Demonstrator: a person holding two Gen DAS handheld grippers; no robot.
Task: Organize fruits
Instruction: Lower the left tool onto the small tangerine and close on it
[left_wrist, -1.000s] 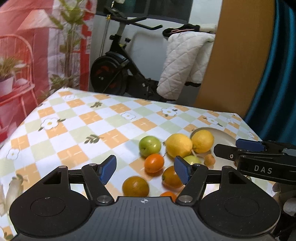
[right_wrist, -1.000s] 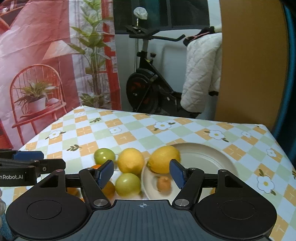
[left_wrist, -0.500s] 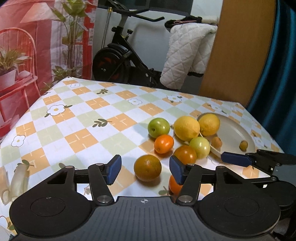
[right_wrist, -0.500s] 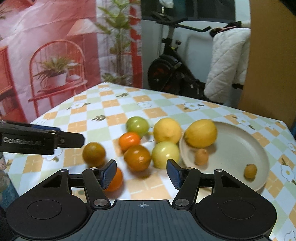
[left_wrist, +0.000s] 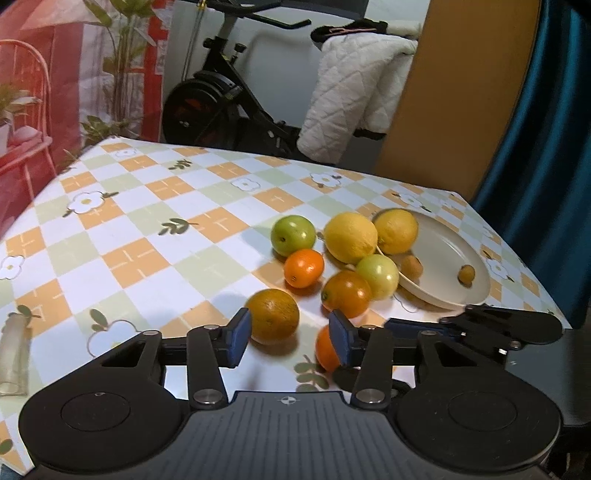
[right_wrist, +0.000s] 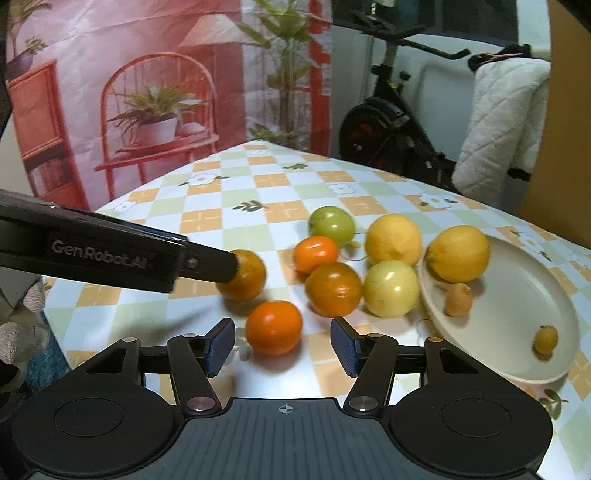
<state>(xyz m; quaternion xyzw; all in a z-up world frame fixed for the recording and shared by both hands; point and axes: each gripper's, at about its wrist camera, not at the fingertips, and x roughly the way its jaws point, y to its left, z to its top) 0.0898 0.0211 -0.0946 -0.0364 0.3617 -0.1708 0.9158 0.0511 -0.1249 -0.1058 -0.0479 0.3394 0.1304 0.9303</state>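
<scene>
Several fruits lie on the checked tablecloth beside a cream plate (left_wrist: 447, 258) (right_wrist: 517, 295). My left gripper (left_wrist: 290, 336) is open, with a dull orange (left_wrist: 273, 321) (right_wrist: 245, 275) between and just ahead of its fingers. My right gripper (right_wrist: 282, 345) is open, with a bright orange (right_wrist: 273, 326) (left_wrist: 325, 349) between its fingers. A green apple (left_wrist: 293, 234), two lemons (left_wrist: 351, 236) (left_wrist: 397, 230), a small orange (left_wrist: 303, 267), a dark orange (left_wrist: 347, 293) and a pale apple (left_wrist: 378, 275) cluster behind. One lemon and two small brown fruits (right_wrist: 458, 299) (right_wrist: 546, 339) are on the plate.
The table's near and right edges are close to the grippers. An exercise bike (left_wrist: 221, 107) with a white quilted cover (left_wrist: 354, 92), a wooden panel (left_wrist: 454, 92) and a blue curtain (left_wrist: 546, 129) stand behind. A clear object (left_wrist: 14, 354) lies at the table's left edge.
Both grippers have moved forward and down toward the near oranges; each orange now sits between a gripper's open fingers. The fruits have not moved.
</scene>
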